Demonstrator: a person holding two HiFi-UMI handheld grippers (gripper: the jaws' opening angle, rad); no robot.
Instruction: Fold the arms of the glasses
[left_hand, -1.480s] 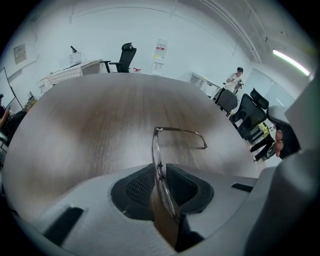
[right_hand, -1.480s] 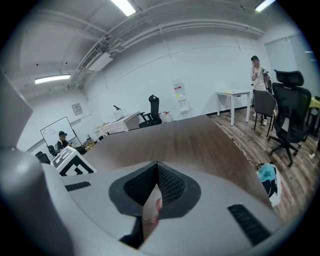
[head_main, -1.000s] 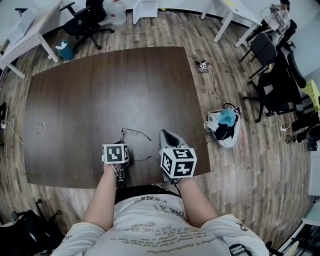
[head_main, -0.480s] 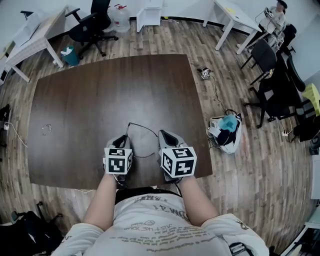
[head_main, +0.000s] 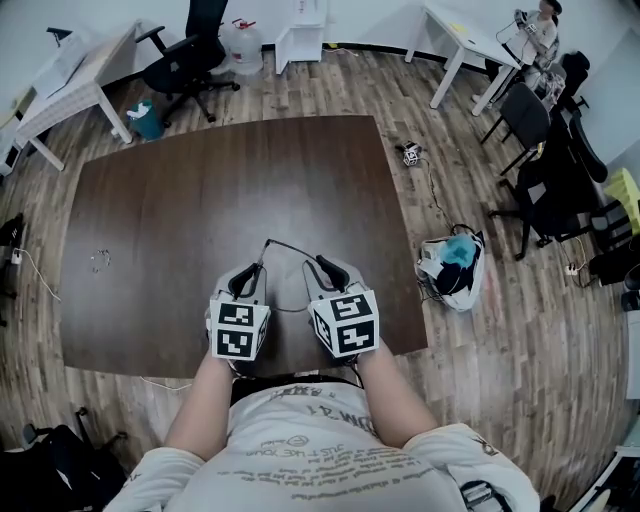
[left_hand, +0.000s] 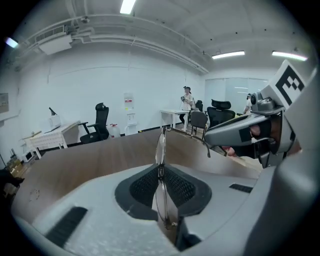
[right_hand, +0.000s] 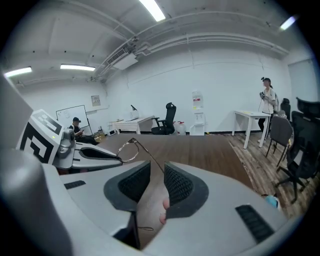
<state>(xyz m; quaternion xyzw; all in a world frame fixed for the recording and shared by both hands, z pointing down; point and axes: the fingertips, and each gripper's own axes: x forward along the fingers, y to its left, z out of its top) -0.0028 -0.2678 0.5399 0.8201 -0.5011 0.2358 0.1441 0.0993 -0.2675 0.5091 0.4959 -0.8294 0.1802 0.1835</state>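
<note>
A dark table (head_main: 200, 220) is standing on a plank floor (head_main: 500, 350). A white desk (head_main: 70, 80) is sitting at ten o'clock and a second desk (head_main: 465, 30) at one. Black chairs (head_main: 540, 190) are crowding three o'clock. Strip lights (right_hand: 77, 67) are glowing above white walls (right_hand: 225, 75).

Head view sits above the person and faces steeply down: whole counter (head_main: 180, 220) in frame, left gripper (head_main: 243, 282) and right gripper (head_main: 328, 270) close at bottom centre. Left gripper view and right gripper view ride low on their grippers and look out along the jaws, just over the counter top toward the far wall, very near the glasses (head_main: 287, 246). All three share counter, glasses and black office chair (head_main: 185, 60); each gripper view catches the other gripper at its inner edge.
</note>
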